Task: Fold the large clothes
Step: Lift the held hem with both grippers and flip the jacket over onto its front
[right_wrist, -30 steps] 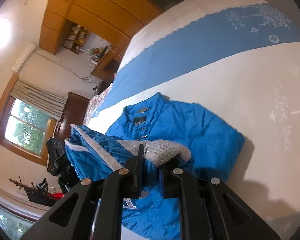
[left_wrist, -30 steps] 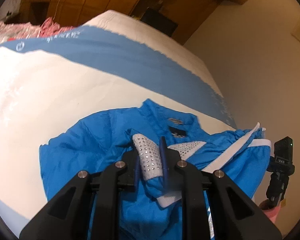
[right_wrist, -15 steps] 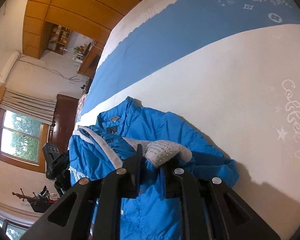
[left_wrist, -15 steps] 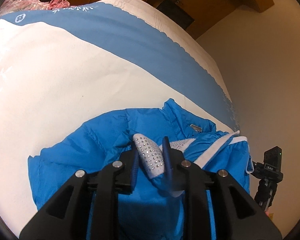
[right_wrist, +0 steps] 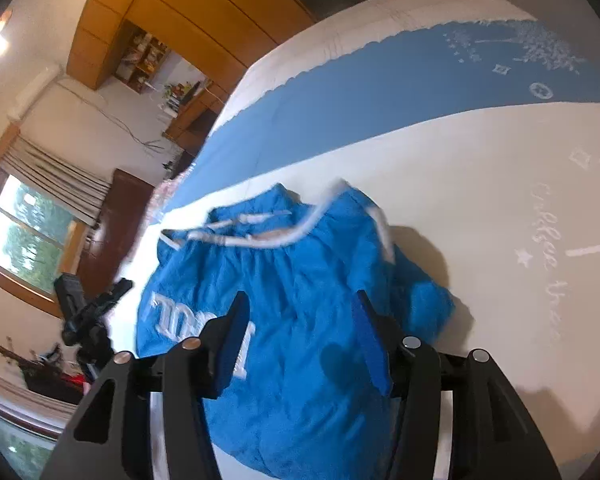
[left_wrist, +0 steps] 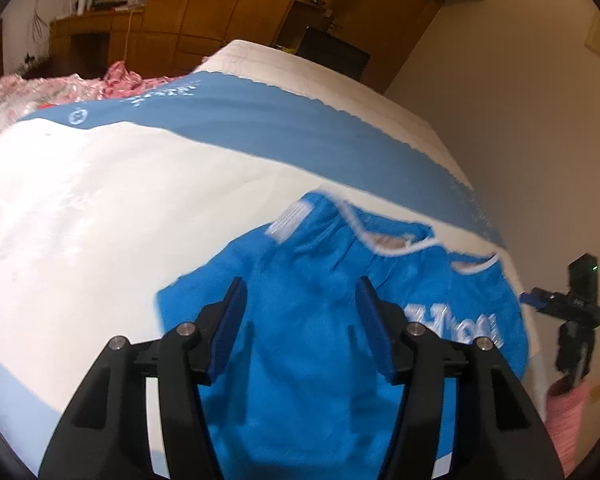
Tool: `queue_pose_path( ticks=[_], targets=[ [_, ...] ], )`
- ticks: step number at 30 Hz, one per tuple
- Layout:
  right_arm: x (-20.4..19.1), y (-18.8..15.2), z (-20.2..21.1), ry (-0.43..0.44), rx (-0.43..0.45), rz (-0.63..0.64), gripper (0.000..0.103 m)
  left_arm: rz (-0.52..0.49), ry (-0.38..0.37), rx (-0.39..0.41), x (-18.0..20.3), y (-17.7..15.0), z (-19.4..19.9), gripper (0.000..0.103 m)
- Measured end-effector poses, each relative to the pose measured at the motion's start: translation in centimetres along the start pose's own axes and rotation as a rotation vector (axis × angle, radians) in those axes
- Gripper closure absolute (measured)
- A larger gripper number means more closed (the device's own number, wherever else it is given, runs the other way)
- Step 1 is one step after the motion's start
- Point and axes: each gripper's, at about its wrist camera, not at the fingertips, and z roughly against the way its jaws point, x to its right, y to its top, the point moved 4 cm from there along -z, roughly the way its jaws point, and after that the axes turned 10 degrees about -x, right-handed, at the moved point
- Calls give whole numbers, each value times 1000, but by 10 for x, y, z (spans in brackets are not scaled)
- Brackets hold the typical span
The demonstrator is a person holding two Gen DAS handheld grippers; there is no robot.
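Observation:
A bright blue jacket (left_wrist: pixel 312 320) with white piping and white lettering lies folded over on the bed, its back side up. In the right wrist view the same jacket (right_wrist: pixel 300 288) fills the middle. My left gripper (left_wrist: pixel 300 292) hangs just above the cloth, its jaws opening, with nothing pinched between the blue pads. My right gripper (right_wrist: pixel 298 304) is above the jacket too, jaws opening and free of the fabric. The white studded cuffs are hidden under the fold.
The bed (left_wrist: pixel 100 208) has a white cover with a pale blue band (left_wrist: pixel 260 120). Pink bedding (left_wrist: pixel 40 88) is bunched at its far left. A black camera tripod (left_wrist: pixel 576 312) stands off the bed's right edge. Wooden wardrobes (right_wrist: pixel 204 12) line the wall.
Both grippers let go of the white studded cuffs and opened wide. The lifted part of the jacket dropped over, so the lettered back now faces up.

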Motion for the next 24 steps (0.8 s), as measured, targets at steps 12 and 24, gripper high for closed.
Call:
queue_pose_path(
  ticks=[12,24],
  targets=[
    [-6,-16,-26,-193,41,38,92,-33,202,8,7,-30,-27,75],
    [27,-6,-65,-187,6,-88,91,43,173,-98,-22,-12,-72,79]
  ],
)
